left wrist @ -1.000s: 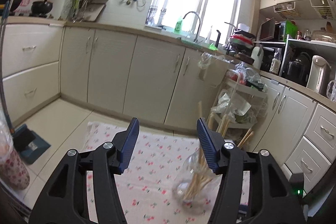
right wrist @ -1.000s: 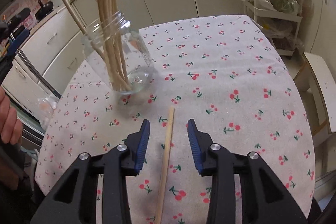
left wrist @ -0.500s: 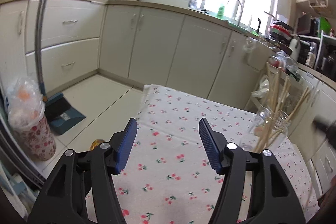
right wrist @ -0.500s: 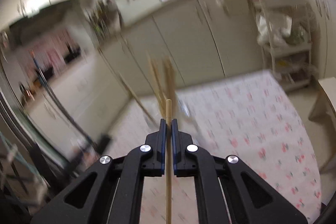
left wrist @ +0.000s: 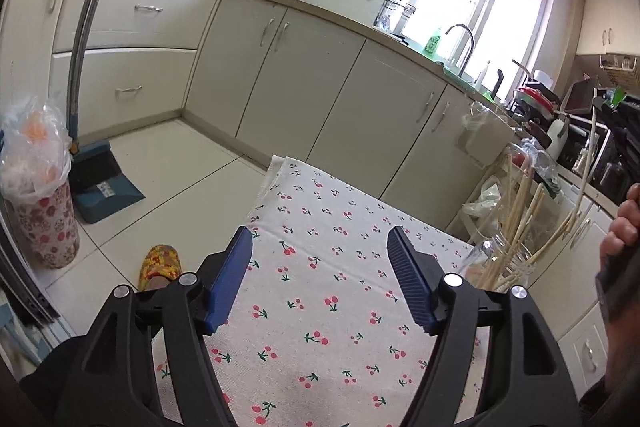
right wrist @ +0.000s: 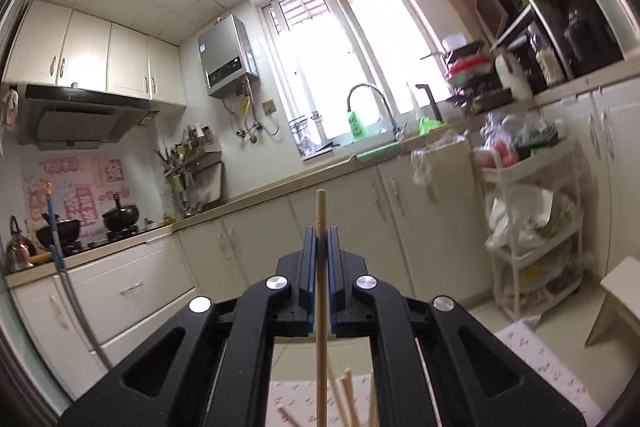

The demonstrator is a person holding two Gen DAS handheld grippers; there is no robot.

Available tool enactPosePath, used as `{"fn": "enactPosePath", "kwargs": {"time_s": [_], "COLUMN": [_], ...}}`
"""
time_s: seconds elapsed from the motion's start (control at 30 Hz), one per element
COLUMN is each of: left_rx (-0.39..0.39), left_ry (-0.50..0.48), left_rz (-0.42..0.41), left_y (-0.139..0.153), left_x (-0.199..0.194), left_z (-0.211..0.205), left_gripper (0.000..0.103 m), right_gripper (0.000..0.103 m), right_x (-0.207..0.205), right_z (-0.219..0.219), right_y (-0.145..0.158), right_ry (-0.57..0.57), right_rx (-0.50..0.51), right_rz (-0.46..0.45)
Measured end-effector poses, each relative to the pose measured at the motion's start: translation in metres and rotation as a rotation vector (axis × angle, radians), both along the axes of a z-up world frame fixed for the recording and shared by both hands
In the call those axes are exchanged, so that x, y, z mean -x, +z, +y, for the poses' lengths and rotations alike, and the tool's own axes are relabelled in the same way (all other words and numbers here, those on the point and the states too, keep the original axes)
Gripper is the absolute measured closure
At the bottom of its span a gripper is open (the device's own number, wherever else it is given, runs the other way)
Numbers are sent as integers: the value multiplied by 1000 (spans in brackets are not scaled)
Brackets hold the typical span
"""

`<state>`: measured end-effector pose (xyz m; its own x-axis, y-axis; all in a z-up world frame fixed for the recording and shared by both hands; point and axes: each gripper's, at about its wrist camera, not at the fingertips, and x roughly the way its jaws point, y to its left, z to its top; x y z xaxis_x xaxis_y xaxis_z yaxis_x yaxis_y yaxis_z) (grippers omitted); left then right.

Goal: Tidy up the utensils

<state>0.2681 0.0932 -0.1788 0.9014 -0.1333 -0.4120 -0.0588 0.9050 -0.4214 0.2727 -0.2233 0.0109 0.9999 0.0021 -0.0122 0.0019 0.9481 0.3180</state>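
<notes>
Right gripper [right wrist: 321, 247] clamps an upright chopstick [right wrist: 321, 307] above the jar [left wrist: 502, 263]; left gripper [left wrist: 320, 247] hovers wide open, empty.

black grippers [left wrist: 320, 279] — blue ribbed pads [left wrist: 408, 283], silver screws.

Kitchen clutter, cabinets, floor items around the desk.
Cherry-print cloth [left wrist: 320, 291] covers the desk. Dustpan [left wrist: 105, 183] stands on the tile floor by a long metal handle [left wrist: 86, 31]; bagged bin [left wrist: 38, 195] just beside it, slipper [left wrist: 160, 263] near the desk edge. Cream cabinets [left wrist: 332, 95] run under the counter; faucet [right wrist: 370, 99] at the window [right wrist: 348, 67], green bottle [right wrist: 356, 121] beside it. Water heater [right wrist: 228, 57] on the wall, range hood [right wrist: 80, 119] left, pots [right wrist: 120, 217] on the stove. White cart [right wrist: 532, 227] holds bags. Stool [right wrist: 620, 291] at right.
</notes>
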Motion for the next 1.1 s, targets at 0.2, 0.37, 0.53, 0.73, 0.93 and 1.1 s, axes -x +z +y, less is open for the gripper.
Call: {"fn": "enactPosePath", "kwargs": {"time_s": [0.2,0.37,0.53,0.73,0.93,1.1], "left_rx": [26,44,39,12,-83,-163], "left_ry": [-4,-5,-3,-8,-72,-154], "left_rz": [9,22,28,42,85,118], "left_y": [-5,-8,-9,-8,22,64], "left_x": [-2,-5,-7,-10,6,37], "left_z": [3,5,5,0,-28,-59], "left_gripper": [33,32,29,27,22,14], "right_gripper": [97,97,81,58,30,16], "right_x": [-29,-24,-13,46,115,159], "right_z": [11,27,39,28,25,20], "right_y": [-32,-64,-78,-50,-57,-81], "right_ry": [-27,-6,33,26,17,27], "right_rx": [58,136,226,232,279,251], "right_rz": [72,135,194,150,307,525]}}
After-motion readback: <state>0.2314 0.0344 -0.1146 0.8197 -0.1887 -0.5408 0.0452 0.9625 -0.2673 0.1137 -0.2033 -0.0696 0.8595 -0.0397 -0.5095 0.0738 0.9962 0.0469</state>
